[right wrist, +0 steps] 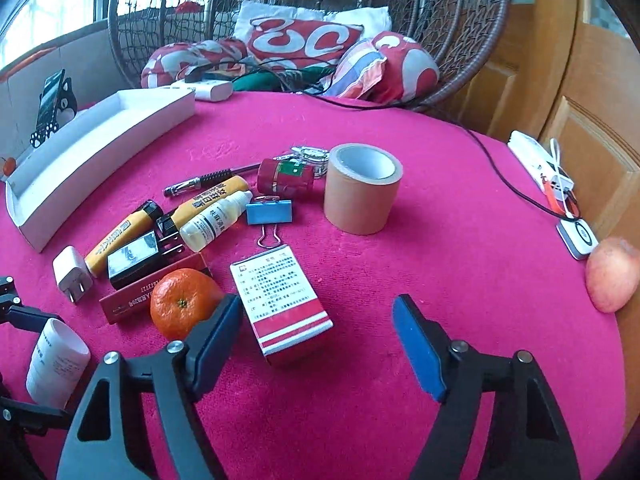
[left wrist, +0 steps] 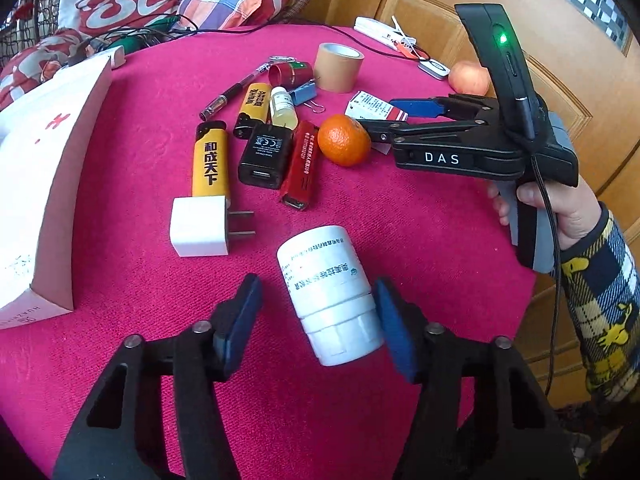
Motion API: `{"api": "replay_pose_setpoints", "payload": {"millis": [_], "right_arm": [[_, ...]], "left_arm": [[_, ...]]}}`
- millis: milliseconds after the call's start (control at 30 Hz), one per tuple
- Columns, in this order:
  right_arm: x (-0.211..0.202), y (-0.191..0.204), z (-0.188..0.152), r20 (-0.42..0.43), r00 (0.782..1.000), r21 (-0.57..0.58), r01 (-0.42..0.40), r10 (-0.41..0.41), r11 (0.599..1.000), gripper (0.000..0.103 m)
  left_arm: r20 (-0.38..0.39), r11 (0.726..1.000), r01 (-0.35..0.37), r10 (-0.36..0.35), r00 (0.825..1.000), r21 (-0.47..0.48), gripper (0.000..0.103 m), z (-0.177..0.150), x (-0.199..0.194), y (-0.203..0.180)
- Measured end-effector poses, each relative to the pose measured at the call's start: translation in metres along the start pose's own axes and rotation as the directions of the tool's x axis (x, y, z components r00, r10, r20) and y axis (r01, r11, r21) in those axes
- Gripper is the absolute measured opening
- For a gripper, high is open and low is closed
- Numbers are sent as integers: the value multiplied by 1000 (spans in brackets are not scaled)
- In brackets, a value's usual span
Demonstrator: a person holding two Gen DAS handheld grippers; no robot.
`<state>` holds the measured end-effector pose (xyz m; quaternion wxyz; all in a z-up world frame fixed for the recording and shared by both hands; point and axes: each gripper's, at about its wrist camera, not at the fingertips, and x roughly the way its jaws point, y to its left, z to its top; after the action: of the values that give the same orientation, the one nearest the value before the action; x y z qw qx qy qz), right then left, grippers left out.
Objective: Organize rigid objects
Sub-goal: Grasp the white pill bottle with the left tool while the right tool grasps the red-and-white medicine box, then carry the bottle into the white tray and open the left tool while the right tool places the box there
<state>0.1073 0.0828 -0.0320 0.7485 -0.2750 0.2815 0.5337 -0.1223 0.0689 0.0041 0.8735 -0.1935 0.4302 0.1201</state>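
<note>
The left gripper (left wrist: 318,320) hovers low over the pink tablecloth (left wrist: 400,240), its blue pads spread wide on either side of a white pill bottle (left wrist: 330,300) that lies tilted on the cloth; the right-hand pad (left wrist: 394,328) looks to be right against the bottle's cap end, the other pad stands clear of it. Across the table the right gripper (right wrist: 320,340) also has its jaws apart, with a red-and-white medicine box (right wrist: 280,304) lying between them and a mandarin (right wrist: 182,302) just beside its left pad. Beyond sit a roll of tan tape (right wrist: 362,188), a blue binder clip (right wrist: 269,210), yellow lighters (left wrist: 210,160), a black charger (left wrist: 264,156) and a white plug (left wrist: 200,232), near an open white box (right wrist: 100,152)
</note>
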Motion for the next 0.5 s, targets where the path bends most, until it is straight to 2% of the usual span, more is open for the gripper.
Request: {"api": "replay_pose_setpoints", "payload": {"millis": [33, 67, 100, 200, 267, 367, 500], "right_arm": [[1, 4, 2, -9, 1000, -14, -26, 26, 1000, 48], [2, 6, 2, -17, 999, -16, -48, 48, 999, 36], [2, 8, 2, -22, 998, -13, -60, 60, 998, 31], [-4, 9, -3, -11, 999, 1, -46, 46, 999, 31], [-13, 1, -7, 13, 999, 53, -45, 44, 998, 31], [-35, -12, -12, 73, 997, 144, -45, 35, 989, 31], [-68, -19, -11, 171, 985, 208, -53, 17, 977, 31]], "left_arm": [[1, 1000, 3, -3, 1000, -2, 37, -1, 0, 2], [6, 1000, 10, -10, 1000, -8, 37, -2, -1, 4], [11, 1000, 14, -14, 1000, -11, 37, -3, -2, 5], [23, 1000, 2, -2, 1000, -1, 37, -4, -3, 5], [41, 1000, 8, -8, 999, 0, 37, -4, -7, 5], [97, 1000, -1, -1, 995, 18, 37, -3, -19, 2], [189, 999, -20, 14, 982, 29, 37, -2, -41, 1]]}}
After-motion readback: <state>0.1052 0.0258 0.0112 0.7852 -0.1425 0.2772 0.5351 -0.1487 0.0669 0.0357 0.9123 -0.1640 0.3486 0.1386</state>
